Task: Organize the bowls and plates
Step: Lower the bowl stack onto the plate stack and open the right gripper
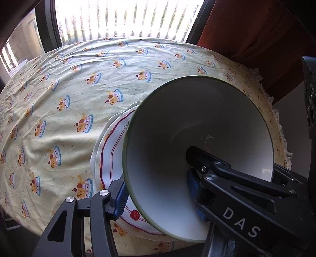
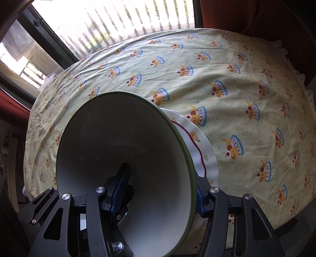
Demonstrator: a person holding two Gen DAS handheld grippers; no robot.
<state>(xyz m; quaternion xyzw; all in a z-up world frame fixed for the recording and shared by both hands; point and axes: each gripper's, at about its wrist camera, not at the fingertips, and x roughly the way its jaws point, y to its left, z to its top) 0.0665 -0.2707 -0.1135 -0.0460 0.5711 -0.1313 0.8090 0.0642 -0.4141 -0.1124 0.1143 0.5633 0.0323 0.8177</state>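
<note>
- Plainly, the white bowl (image 1: pixel 197 150) with the thin green rim was the landmark: it sat over a stack of plates (image 1: pixel 110 158) near the close edge of the table, on a yellow tablecloth (image 1: pixel 59 89) printed with cartoon cakes.
- The left gripper (image 1: pixel 156 189) straddled the bowl's wall on one side, one blue-padded finger outside the rim and the other reaching down inside toward the bowl's floor; it looked clamped on the wall, though the inner pad's contact was partly hidden.
- The right gripper (image 2: pixel 158 193) straddled the opposite wall of the same bowl in the same way, one finger inside and one outside, seemingly pinching the rim.
- The plates, white with a dark red scalloped line and small flower prints, lay under the bowl and stuck out past it on the side away from each gripper.
- The bowl appeared rigid, glazed and smooth, so likely slippery under the pads and breakable if dropped; its weight probably moderate.
- The wall just below the rim seemed the best hold, with both grips kept level so the bowl would not tip.
- Beyond the bowl, the far cloth lay bare up to a bright window (image 1: pixel 128 17).
</note>
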